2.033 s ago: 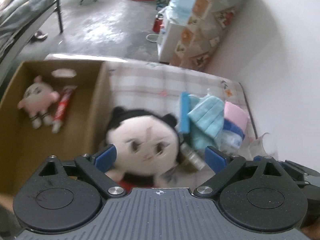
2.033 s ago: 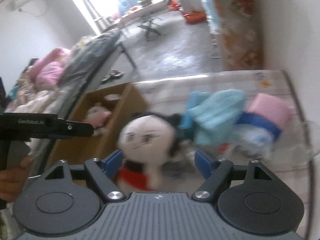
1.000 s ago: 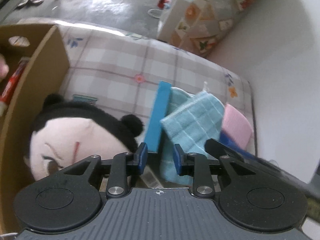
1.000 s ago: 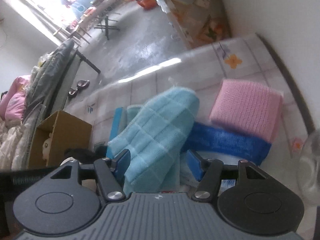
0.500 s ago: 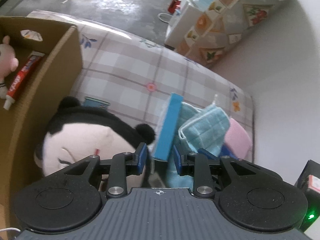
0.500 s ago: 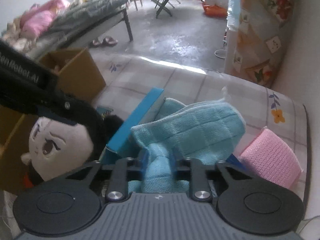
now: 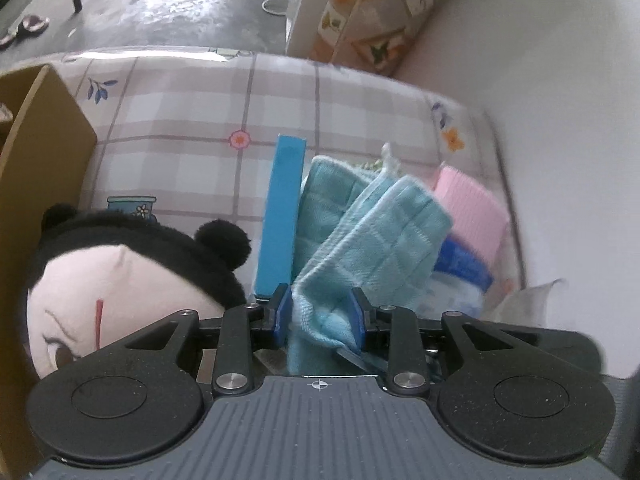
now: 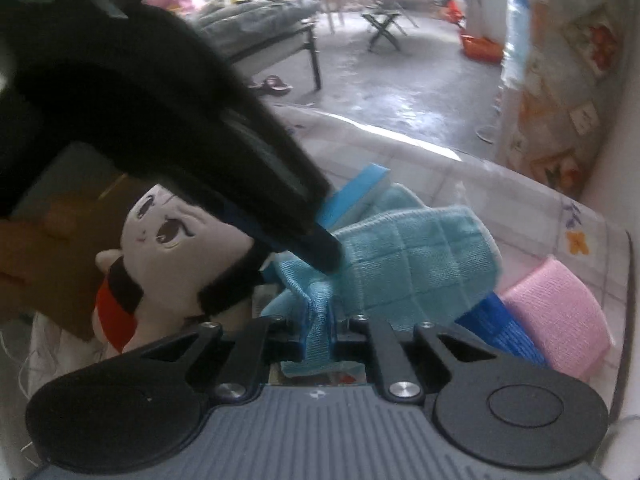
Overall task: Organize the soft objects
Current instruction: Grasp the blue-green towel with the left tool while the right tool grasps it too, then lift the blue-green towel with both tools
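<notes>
Step, cloth pickup: right gripper (image 8: pixel 320 344) and left gripper (image 7: pixel 320 316) both clamp the light-blue towel (image 7: pixel 384 240); next, probably lift toward cardboard box (image 7: pixel 40 152).

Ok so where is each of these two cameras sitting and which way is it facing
Left wrist: on the left claw, looking forward and down over the checked table; its own fingers straddle the light blue cloth, with the plush doll at left.
Right wrist: on the right claw, facing the room beyond the table; its fingers pinch the same cloth, and the left claw's dark body crosses from upper left.
Shared: the cloth, doll, pink sponge, cardboard box.
</notes>
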